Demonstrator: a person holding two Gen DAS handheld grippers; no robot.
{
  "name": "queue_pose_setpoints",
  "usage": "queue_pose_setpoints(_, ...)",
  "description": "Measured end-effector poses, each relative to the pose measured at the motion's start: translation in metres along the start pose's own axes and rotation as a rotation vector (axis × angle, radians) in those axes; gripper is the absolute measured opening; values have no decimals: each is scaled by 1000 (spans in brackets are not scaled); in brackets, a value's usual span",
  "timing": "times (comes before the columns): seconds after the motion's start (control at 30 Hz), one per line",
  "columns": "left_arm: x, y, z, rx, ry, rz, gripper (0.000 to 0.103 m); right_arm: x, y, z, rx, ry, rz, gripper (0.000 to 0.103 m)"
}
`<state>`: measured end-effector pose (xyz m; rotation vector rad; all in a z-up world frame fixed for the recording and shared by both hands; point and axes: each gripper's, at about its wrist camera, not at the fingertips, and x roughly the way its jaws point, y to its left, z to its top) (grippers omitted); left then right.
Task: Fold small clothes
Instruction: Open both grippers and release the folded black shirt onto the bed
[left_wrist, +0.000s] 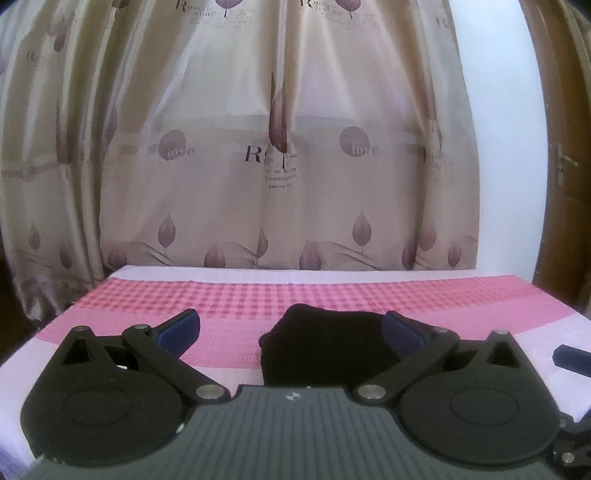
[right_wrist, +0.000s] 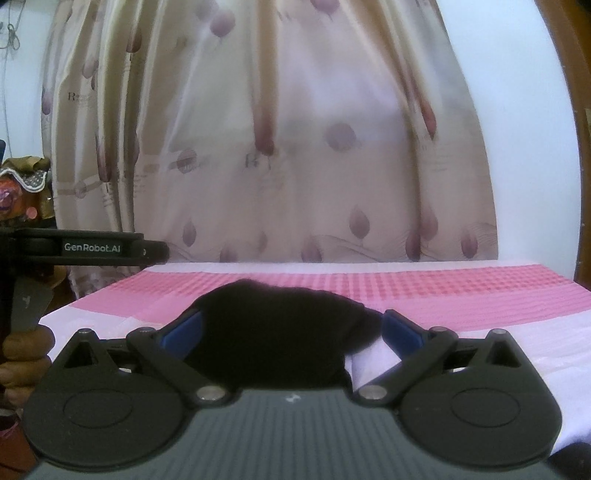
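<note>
A small black garment (left_wrist: 325, 343) lies bunched on the pink checked cloth of the table (left_wrist: 229, 295). My left gripper (left_wrist: 291, 328) is open, and the garment sits just ahead, nearer its right finger (left_wrist: 402, 328). In the right wrist view the same garment (right_wrist: 277, 325) fills the gap between the blue fingers of my open right gripper (right_wrist: 291, 332). Neither gripper holds it. The garment's near edge is hidden behind the gripper bodies. The left gripper (right_wrist: 159, 251) shows side-on at the left of the right wrist view, held by a hand (right_wrist: 26, 350).
A beige leaf-print curtain (left_wrist: 280, 166) hangs behind the table's far edge. A white wall and a brown wooden door (left_wrist: 565, 166) stand at the right. Cluttered items (right_wrist: 22, 184) sit far left. The table's pink cloth (right_wrist: 461, 295) stretches right of the garment.
</note>
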<state>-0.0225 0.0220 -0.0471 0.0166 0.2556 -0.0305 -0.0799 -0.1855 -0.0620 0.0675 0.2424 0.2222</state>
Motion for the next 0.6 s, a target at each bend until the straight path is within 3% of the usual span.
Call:
queue_pose_setpoints(0.27, 12, 3, -3, -17, 58, -31, 103, 1, -3, -4, 18, 16, -5, 103)
queue_pose_setpoints(0.47, 13, 3, -7, -5, -4, 38, 103, 0, -4, -6, 18, 14, -20, 103)
queue_pose_setpoints(0.6, 15, 7, -6, -36, 18, 43, 103, -1, -3, -5, 2, 0, -47, 103)
